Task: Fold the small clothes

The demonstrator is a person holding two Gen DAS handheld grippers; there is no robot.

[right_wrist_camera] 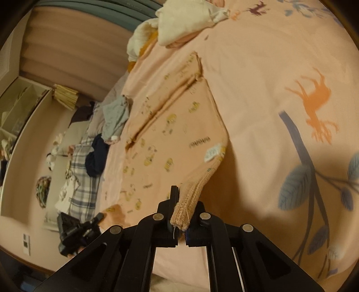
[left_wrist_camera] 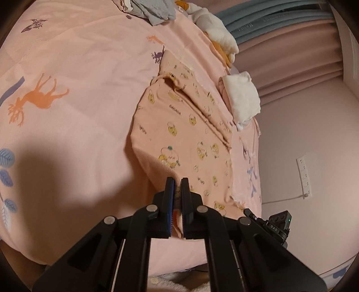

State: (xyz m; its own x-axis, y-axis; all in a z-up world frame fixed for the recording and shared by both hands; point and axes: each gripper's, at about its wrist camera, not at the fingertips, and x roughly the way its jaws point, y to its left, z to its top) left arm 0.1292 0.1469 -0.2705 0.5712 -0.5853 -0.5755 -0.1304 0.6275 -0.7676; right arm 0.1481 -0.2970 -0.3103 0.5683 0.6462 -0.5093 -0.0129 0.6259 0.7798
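Observation:
A small peach garment (left_wrist_camera: 184,125) printed with yellow cartoon figures lies spread on the pink bedsheet (left_wrist_camera: 78,78), its near end lifted. My left gripper (left_wrist_camera: 177,182) is shut on one near corner of it, the cloth pinched between the blue pads. In the right wrist view the same garment (right_wrist_camera: 179,125) runs away from me, and my right gripper (right_wrist_camera: 182,197) is shut on its ribbed waistband corner (right_wrist_camera: 190,202), which bunches over the right finger. The other gripper (right_wrist_camera: 76,231) shows at the lower left of that view.
A folded white cloth (left_wrist_camera: 243,98) sits at the bed's right edge. Grey clothing (left_wrist_camera: 154,11) and white-and-orange items (left_wrist_camera: 215,29) lie at the far end. In the right wrist view a grey garment (right_wrist_camera: 116,116), dark clothing (right_wrist_camera: 96,157) and a plaid cloth (right_wrist_camera: 83,179) crowd the left side.

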